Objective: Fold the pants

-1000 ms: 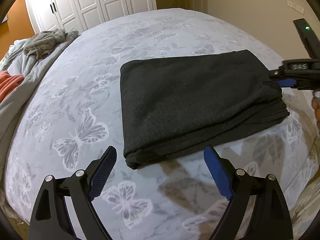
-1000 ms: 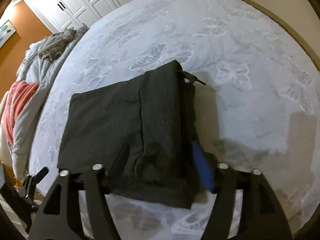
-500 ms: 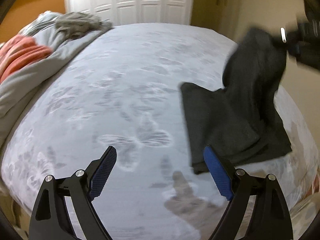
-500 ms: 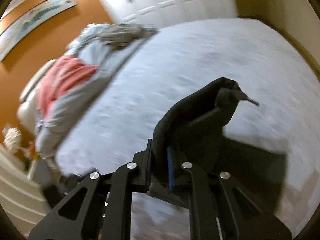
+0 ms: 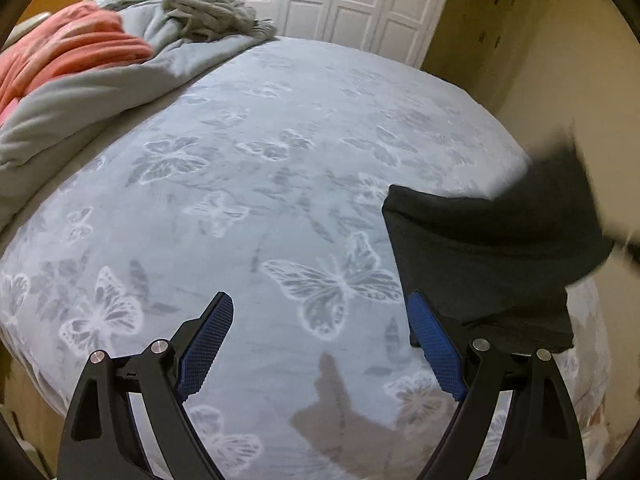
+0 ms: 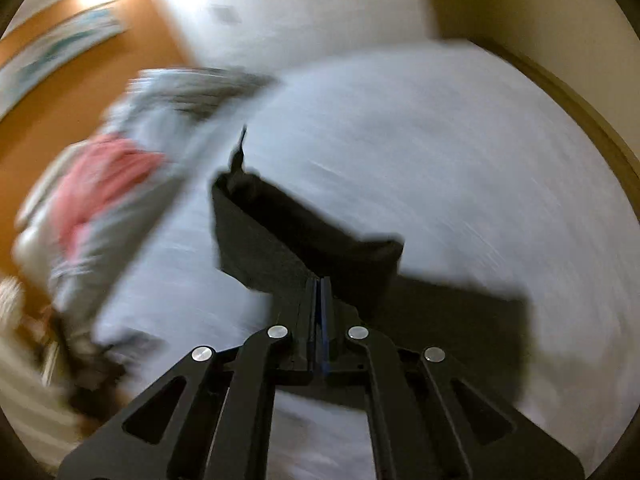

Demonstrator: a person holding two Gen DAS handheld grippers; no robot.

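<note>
My left gripper [image 5: 320, 344] hovers low over the bed [image 5: 248, 184], fingers spread wide with nothing between them, pointed across the butterfly-print cover. The pants [image 5: 492, 256], dark and partly folded, lie to the right of it, their near edge just behind my right-hand blue pad [image 5: 436, 352]; I cannot tell whether pad and cloth touch. Their far right part lifts off the bed in a blur. My right gripper [image 6: 319, 292] is raised and angled down, its fingers pinched together on an edge of the pants [image 6: 296, 240], which hang forward from it as a sagging fold above the bed [image 6: 440, 140]. A drawstring end [image 6: 240, 148] pokes up from the far corner. That view is heavily blurred.
</note>
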